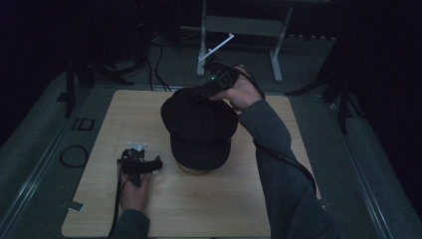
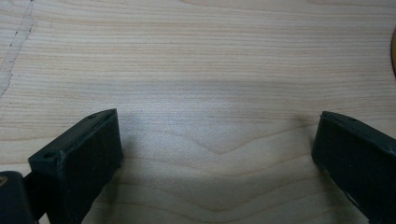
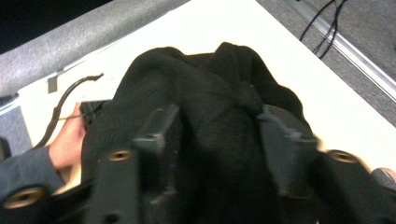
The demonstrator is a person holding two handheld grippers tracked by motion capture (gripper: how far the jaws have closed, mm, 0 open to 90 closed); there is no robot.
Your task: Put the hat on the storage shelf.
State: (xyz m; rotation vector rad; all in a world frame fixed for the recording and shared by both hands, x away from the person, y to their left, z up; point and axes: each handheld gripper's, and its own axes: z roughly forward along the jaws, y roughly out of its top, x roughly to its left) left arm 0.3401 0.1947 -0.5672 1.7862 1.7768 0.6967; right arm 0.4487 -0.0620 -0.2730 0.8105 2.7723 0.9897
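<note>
A black cap [image 1: 199, 124] sits over a yellowish round stand [image 1: 196, 171] in the middle of the wooden table [image 1: 224, 199]. My right gripper [image 1: 200, 93] reaches onto the cap's far top from behind. In the right gripper view, my right gripper [image 3: 219, 135] has its two jaws on either side of a raised fold of the cap [image 3: 210, 84], pinching the fabric. My left gripper [image 1: 152, 165] rests on the table to the left of the cap. Its jaws stand wide in the left gripper view, where my left gripper [image 2: 215, 140] has only bare wood between them.
A metal frame with legs [image 1: 239, 30] stands on the carpet beyond the table. Cables [image 1: 74, 155] lie on the floor at the left. A sliver of the yellowish stand [image 2: 394, 56] shows at the right edge of the left gripper view.
</note>
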